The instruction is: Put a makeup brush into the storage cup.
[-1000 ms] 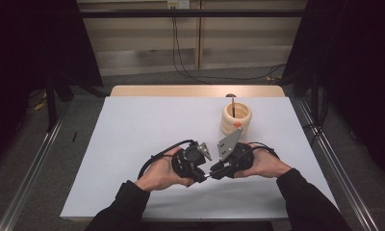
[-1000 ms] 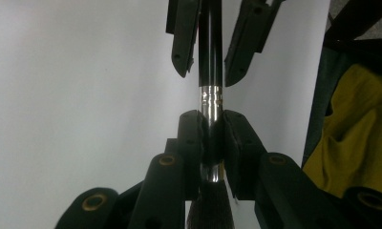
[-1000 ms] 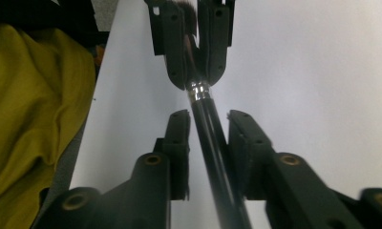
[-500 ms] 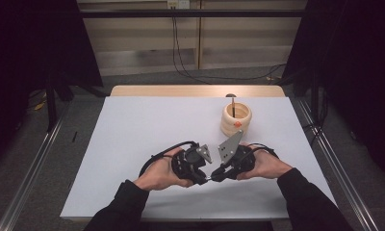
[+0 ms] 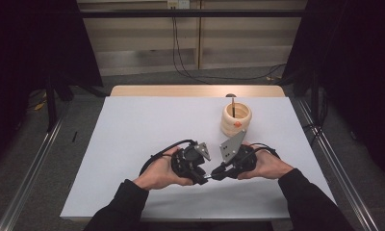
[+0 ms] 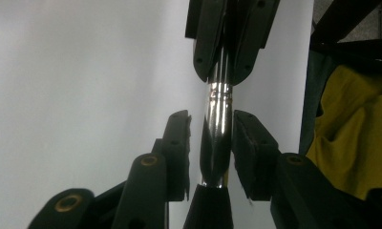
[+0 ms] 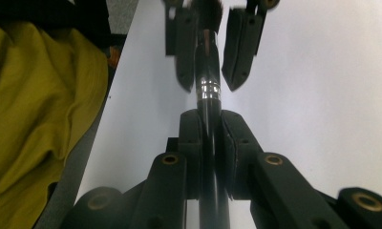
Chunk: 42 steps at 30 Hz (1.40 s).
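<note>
White table beneath us, near its front edge we find a pen, right gripper clamped on its dark barrel, left gripper just opening, pads flanking the chrome section without pressing.

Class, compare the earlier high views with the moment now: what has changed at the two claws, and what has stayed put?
The left claw has just been opening its jaws, loosening from the pen that lies between them. The right claw keeps its clamp on the pen. Both hands and the wooden ring holder stayed in place.

pen | slim, chrome + black barrel | level, off table, btwn both tools, near front edge
</note>
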Available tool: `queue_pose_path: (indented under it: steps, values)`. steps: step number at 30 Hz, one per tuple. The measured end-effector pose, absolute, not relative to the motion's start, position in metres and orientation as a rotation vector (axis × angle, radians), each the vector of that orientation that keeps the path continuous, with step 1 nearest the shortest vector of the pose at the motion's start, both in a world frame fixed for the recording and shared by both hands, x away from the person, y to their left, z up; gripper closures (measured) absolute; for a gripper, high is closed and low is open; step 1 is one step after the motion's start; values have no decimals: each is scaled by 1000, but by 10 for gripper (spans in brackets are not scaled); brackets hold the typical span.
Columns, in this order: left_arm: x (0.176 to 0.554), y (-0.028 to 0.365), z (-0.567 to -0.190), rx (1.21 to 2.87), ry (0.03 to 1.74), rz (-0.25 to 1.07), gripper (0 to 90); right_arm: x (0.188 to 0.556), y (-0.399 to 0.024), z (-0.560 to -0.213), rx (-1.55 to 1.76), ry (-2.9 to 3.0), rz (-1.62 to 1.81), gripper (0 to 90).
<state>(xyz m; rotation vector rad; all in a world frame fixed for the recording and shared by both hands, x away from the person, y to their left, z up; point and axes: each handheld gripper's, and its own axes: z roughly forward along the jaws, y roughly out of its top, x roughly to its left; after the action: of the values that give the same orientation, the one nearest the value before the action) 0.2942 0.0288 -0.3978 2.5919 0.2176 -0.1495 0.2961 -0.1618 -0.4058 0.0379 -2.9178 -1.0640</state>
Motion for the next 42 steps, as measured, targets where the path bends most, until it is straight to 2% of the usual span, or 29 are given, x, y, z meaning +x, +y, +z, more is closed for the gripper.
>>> queue_pose_path:
  steps: [3,10,12,14,19,22,32,42]
  values:
    - [295,28,-397,2574,235,-121,596,296,-163,-406,32,-2921,-1061,802]
    - [299,31,-395,2527,280,-65,336,298,-167,-404,-3,-2924,-1096,802]
    - [299,32,-394,2517,288,-53,295,298,-168,-404,-11,-2932,-1093,802]
    - [300,33,-393,2522,303,-38,201,300,-169,-404,-25,-2946,-1105,802]
    - [304,34,-394,2495,341,-25,78,300,-171,-404,-57,-2951,-1117,802]
    - [304,35,-393,2467,368,-25,48,302,-173,-404,-68,-2946,-1135,802]
    - [308,49,-387,2354,389,9,42,302,-178,-402,-164,-2957,-1176,802]
    - [307,58,-387,2239,434,132,33,303,-185,-401,-240,-2952,-1254,802]
